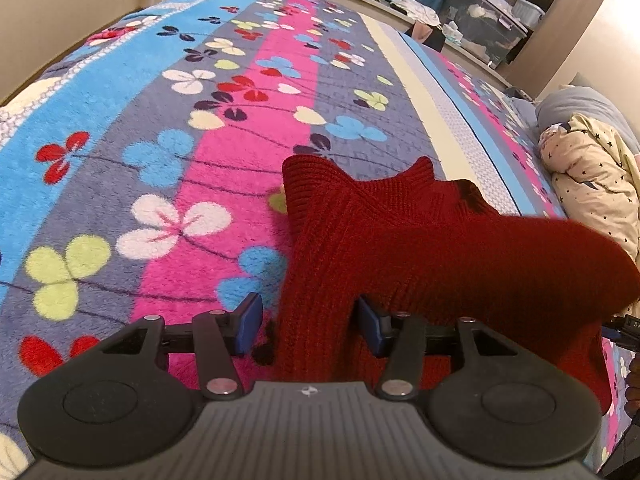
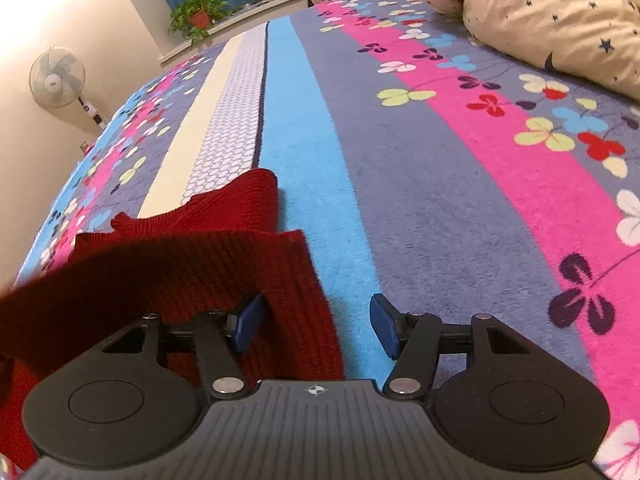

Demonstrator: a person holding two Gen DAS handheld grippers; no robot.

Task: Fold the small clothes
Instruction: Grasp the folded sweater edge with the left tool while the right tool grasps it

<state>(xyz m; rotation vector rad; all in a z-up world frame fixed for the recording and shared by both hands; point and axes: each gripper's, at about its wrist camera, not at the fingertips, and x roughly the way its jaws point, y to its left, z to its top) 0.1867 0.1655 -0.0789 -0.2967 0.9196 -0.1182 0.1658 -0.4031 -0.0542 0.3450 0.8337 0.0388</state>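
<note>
A dark red knitted garment [image 1: 420, 248] lies on the flowered fleece blanket [image 1: 160, 168] of a bed. My left gripper [image 1: 308, 322] is open, its blue pads wide apart, with the garment's left edge lying between them. In the right wrist view the same red garment [image 2: 188, 272] lies at the lower left. My right gripper [image 2: 316, 326] is open; the garment's right edge lies between its pads, with the left pad [image 2: 248, 322] over the knit and the right pad [image 2: 384, 326] over bare blanket.
A cream star-print quilt [image 2: 540, 12] is bundled at the bed's far right, also in the left wrist view [image 1: 592, 184]. A standing fan [image 2: 58, 78] and a potted plant [image 2: 198, 14] are by the wall. Storage boxes [image 1: 480, 24] stand beyond the bed.
</note>
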